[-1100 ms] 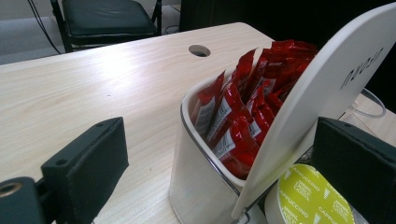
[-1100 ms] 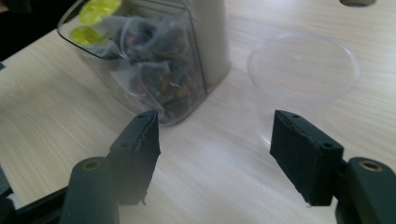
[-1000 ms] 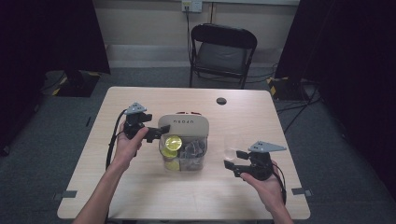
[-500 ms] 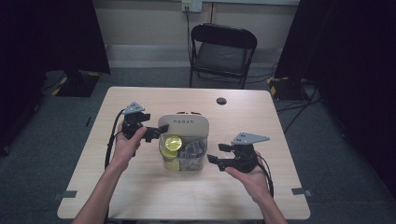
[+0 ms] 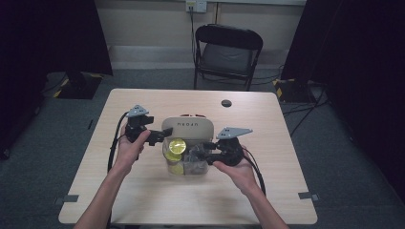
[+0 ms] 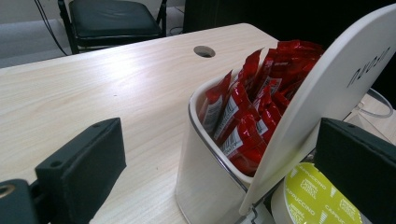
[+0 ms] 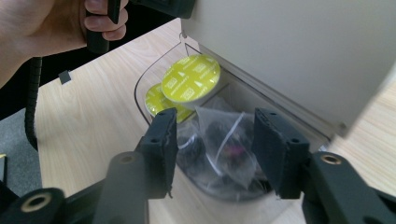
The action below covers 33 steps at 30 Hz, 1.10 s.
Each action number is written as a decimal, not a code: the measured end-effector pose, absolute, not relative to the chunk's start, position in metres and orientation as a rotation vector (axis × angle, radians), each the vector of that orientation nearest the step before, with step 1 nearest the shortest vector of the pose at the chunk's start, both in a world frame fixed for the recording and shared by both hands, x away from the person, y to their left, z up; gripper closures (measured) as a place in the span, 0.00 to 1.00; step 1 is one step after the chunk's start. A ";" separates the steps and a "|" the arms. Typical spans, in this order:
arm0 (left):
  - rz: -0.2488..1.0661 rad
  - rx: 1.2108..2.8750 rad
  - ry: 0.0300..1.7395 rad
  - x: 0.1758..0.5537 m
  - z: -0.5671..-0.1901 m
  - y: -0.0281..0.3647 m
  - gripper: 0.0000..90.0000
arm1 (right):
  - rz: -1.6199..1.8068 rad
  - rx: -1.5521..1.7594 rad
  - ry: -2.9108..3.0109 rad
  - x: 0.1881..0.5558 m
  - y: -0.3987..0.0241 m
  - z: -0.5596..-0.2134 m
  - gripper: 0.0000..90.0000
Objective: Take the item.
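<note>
A small organiser (image 5: pixel 187 167) stands mid-table, split by a tilted beige panel (image 5: pixel 187 127). Red sachets (image 6: pixel 247 112) fill its far compartment. Yellow capsules (image 7: pixel 191 79) and clear tea bags (image 7: pixel 224 144) lie in the near, see-through part. My left gripper (image 5: pixel 161 136) sits at the organiser's left side, open, its jaws straddling the white corner (image 6: pixel 201 177) without touching. My right gripper (image 5: pixel 204 150) reaches in from the right. Its jaws have just been closing and now flank a tea bag, with no clear pad contact.
A black folding chair (image 5: pixel 229 52) stands beyond the far table edge. A round cable hole (image 5: pixel 226 103) sits in the tabletop (image 5: pixel 143 200) behind the organiser. Cables trail from both grippers across the wood. Dark curtains hang at both sides.
My right gripper has travelled left from the table's right part to the organiser, and its jaws have narrowed. The left gripper has stayed where it was.
</note>
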<state>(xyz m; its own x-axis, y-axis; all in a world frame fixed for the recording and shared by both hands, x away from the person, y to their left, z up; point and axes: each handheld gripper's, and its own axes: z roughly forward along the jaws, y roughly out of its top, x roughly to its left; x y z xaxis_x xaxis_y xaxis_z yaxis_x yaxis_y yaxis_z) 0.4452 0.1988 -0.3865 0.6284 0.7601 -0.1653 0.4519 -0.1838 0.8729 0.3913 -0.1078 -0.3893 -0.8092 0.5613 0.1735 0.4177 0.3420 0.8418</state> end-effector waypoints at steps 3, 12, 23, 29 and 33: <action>0.374 1.828 0.978 0.445 -0.387 0.199 0.02 | 1.469 0.891 2.463 0.398 -0.102 -0.392 0.61; 0.372 1.829 0.978 0.445 -0.387 0.199 0.01 | 1.451 0.890 2.490 0.410 -0.093 -0.400 0.61; 0.375 1.822 0.980 0.444 -0.385 0.199 0.03 | 1.420 0.912 2.510 0.413 -0.090 -0.406 0.70; 0.367 1.811 0.981 0.444 -0.385 0.200 0.04 | 1.419 0.937 2.505 0.416 -0.094 -0.408 0.84; 0.367 1.810 0.981 0.444 -0.385 0.201 0.04 | 1.421 0.938 2.497 0.416 -0.095 -0.408 0.93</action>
<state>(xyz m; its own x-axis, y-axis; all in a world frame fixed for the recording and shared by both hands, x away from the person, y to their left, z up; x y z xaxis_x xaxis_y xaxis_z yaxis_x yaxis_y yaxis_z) 0.4439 0.2006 -0.3851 0.6244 0.7601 -0.1798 0.4557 -0.1675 0.8743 0.4159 -0.0951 -0.4082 -0.8010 0.5671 0.1919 0.4547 0.3677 0.8112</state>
